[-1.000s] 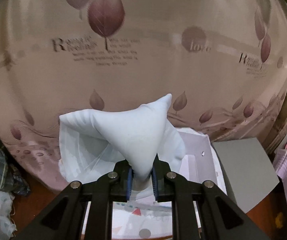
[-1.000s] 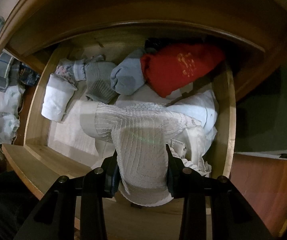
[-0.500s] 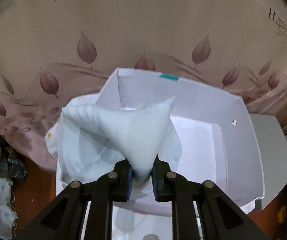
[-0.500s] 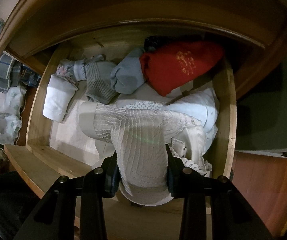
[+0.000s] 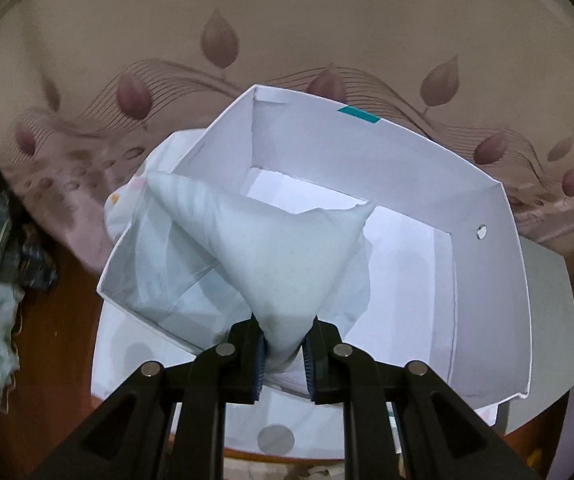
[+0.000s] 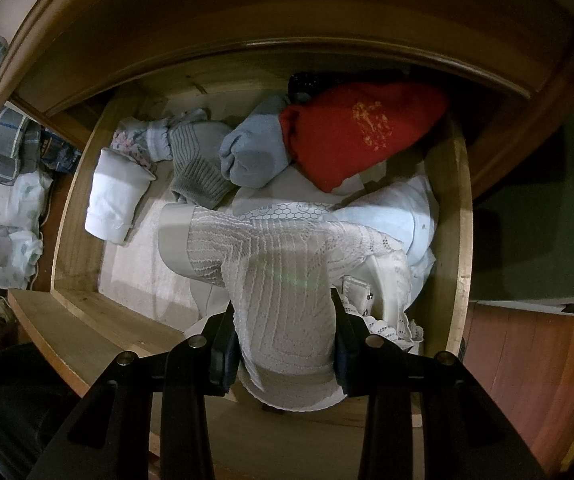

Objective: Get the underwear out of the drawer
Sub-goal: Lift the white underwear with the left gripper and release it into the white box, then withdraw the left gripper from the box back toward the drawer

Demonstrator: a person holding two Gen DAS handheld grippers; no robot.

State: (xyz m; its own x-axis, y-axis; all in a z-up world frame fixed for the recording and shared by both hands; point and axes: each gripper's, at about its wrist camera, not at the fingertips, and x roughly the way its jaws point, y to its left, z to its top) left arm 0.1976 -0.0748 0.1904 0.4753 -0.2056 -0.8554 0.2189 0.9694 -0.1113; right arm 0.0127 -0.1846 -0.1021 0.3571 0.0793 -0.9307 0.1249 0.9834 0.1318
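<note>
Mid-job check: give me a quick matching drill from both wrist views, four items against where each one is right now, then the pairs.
Items:
1. pale blue garment
2. white lace garment
3. red garment
4. white roll

Places:
A. back right of the drawer
B. pinched in the left gripper over the white box
C. left side of the drawer floor
D. clamped in the right gripper over the drawer

Pairs: 1-B, 2-D, 3-A, 4-C

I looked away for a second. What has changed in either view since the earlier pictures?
The left tongs, shut on the pale blue underwear, have carried it down over the open white box, which now fills the view. The right tongs stayed put, gripping the white lace garment over the drawer.
</note>
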